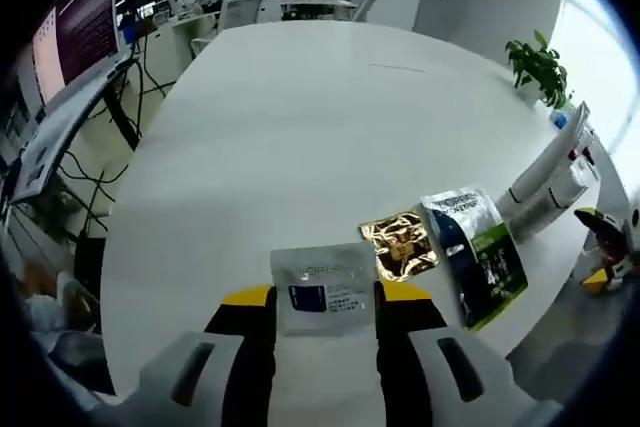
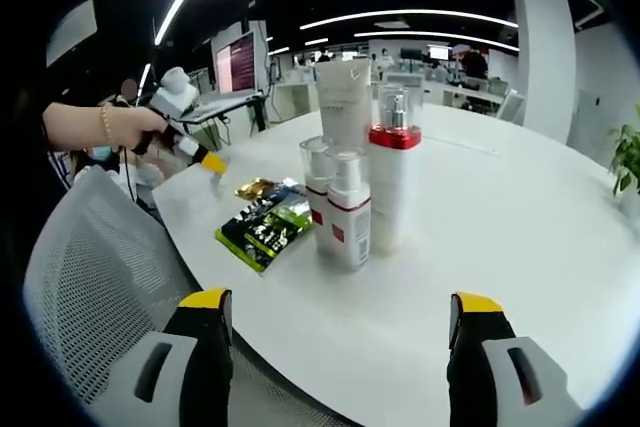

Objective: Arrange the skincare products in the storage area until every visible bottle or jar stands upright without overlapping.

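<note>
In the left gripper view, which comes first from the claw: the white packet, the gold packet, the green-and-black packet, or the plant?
1. White packet: between the left claw's tips.
2. Gold packet: just past it, to the right.
3. Green-and-black packet: right of the gold one, roughly as far out; those two are close to call.
4. Plant: far right edge of the table.

Open office: white round table [image 1: 330,117], mesh chair [image 2: 95,267], ceiling light strips [image 2: 400,15].

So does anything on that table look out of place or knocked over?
The bottles stand upright: tall white tube, red-collared pump bottle, two smaller spray bottles. Only the flat sachets lie down: gold foil packet, dark green-labelled pouch. The left claw grips a white sachet.
</note>
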`<state>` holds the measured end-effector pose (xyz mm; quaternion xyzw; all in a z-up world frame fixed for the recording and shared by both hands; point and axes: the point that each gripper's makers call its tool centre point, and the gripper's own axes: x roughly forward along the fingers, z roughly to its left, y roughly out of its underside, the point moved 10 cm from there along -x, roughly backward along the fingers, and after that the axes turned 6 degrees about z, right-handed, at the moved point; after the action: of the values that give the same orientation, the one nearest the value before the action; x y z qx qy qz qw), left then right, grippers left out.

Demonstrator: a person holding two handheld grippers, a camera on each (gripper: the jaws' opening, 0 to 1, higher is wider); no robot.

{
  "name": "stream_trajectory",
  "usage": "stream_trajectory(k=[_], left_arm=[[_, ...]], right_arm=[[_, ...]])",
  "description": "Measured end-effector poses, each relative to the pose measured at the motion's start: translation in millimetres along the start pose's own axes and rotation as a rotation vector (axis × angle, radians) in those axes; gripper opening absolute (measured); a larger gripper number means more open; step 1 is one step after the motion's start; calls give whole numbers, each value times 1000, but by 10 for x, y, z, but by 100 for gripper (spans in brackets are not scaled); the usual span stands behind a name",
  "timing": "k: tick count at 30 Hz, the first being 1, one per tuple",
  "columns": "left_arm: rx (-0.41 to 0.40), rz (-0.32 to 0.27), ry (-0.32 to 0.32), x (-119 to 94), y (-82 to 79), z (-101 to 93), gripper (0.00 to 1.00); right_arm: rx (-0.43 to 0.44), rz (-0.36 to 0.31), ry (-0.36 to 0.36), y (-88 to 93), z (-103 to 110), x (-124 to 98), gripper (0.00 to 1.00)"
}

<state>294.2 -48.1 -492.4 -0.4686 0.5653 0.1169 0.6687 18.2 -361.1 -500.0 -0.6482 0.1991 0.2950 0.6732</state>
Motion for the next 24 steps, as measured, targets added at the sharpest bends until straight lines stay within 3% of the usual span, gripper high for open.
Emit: stream_trajectory(k=[3,5,11,18,24], left_arm=[[-3,5,25,-129,35,-178,33],[-64,-13,102,-166,53,-287,33],[-72,20,138,-199,198,-478,33],[-96,87,116,-143,412,-628,33],[-108,108,103,-16,398,-661,33]], right_arm=[[1,-1,-1,0,1,0,96],[1,-2,0,1,2,1,96],[4,-5,2,2,-2,-1,95],[5,-6,4,6,-6,5,95],[5,-3,5,9,-9,4,95]])
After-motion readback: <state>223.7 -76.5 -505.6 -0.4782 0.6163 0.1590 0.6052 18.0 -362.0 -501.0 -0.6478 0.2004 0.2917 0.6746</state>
